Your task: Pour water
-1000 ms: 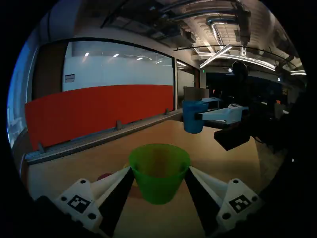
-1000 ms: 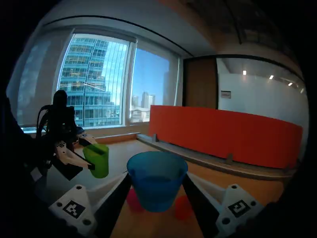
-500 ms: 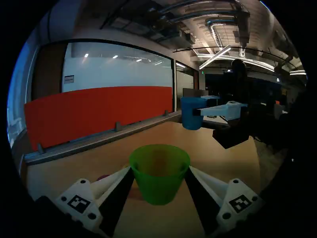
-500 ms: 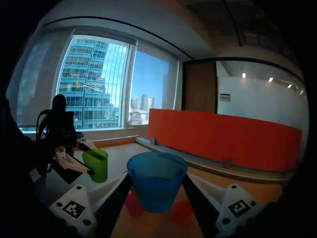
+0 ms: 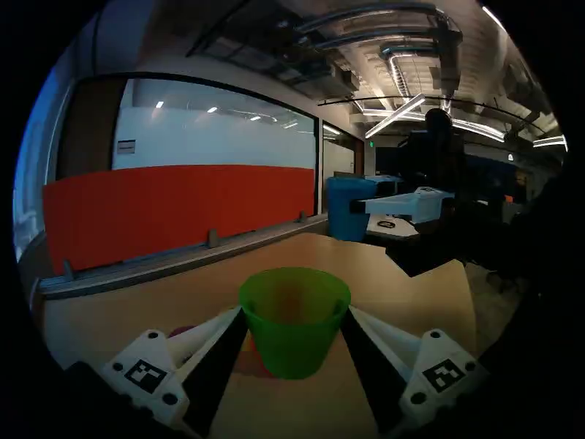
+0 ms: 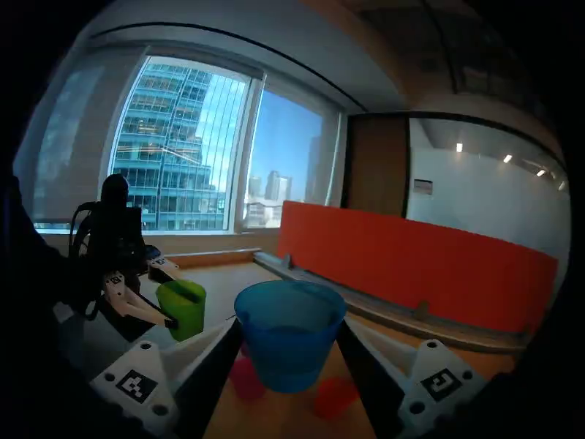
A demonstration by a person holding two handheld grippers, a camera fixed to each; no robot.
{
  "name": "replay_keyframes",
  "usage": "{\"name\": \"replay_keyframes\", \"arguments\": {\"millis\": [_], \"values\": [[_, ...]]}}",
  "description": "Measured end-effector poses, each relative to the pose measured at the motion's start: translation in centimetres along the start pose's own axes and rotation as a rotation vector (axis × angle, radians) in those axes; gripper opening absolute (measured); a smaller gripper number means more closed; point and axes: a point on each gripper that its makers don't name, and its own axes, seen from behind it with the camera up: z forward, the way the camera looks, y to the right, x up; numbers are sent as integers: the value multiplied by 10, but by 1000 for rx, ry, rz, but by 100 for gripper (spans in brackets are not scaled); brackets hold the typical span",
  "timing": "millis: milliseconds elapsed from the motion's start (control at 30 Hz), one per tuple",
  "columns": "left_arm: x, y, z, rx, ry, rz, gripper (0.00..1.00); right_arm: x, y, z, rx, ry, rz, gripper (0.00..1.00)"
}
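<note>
In the left gripper view my left gripper [image 5: 294,344] is shut on a green cup [image 5: 295,320], held upright above the wooden table [image 5: 409,285]. Farther off to the right, the blue cup [image 5: 348,208] hangs in the other gripper's white fingers [image 5: 398,203]. In the right gripper view my right gripper [image 6: 289,351] is shut on the blue cup [image 6: 289,334], upright, with water inside. To the left the green cup [image 6: 183,308] sits lower in the other gripper, held by a dark-sleeved hand [image 6: 110,241].
An orange partition [image 5: 175,208] with a grey rail runs along the table's far side. Two small red and pink cups [image 6: 333,395] stand on the table below the blue cup. Large windows [image 6: 183,150] lie behind the left hand.
The blue cup has risen and come nearer in the left gripper view. In the right gripper view the green cup has dropped lower. Both cups stay upright and held.
</note>
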Motion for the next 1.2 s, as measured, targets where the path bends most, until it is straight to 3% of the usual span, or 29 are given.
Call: {"name": "replay_keyframes", "arguments": {"millis": [500, 1200], "values": [[11, 19, 4, -43, 47, 25, 85, 27, -10, 14, 48, 9, -60, 89], [8, 31, 8, -67, 36, 31, 84, 44, -27, 34, 105, 11, -227, 88]]}}
